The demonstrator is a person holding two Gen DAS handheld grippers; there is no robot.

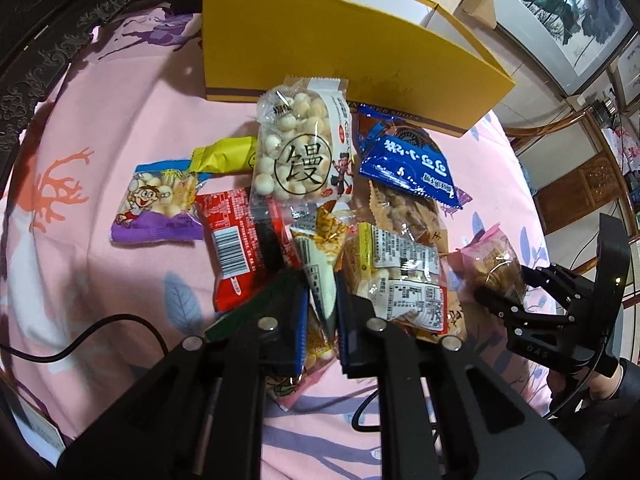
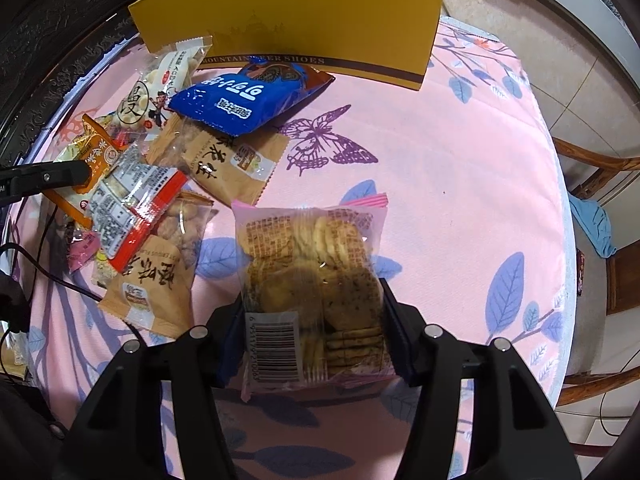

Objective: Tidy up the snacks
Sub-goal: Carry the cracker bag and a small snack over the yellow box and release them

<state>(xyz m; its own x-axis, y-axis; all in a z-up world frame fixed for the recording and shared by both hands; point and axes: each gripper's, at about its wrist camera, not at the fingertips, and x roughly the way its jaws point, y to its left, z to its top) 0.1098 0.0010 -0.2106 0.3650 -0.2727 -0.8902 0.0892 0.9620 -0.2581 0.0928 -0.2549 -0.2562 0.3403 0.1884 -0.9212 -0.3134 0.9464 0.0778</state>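
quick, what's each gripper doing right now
Left gripper: closed on the orange-and-white snack packet.
Right gripper: fingers around the cracker pack, apparently gripping it.

Pink tablecloth (image 2: 460,160) over the round table, printed with blue leaves and a purple butterfly (image 2: 324,140) near the middle. Black cable (image 1: 80,340) trailing across the cloth at the table's near left edge. Dark carved furniture (image 1: 40,60) beyond the left edge. Wooden chair (image 2: 592,160) just off the right edge, blue cloth (image 2: 592,228) on its seat. Framed picture (image 1: 568,12) past the far right edge, above a tiled floor (image 2: 540,40).
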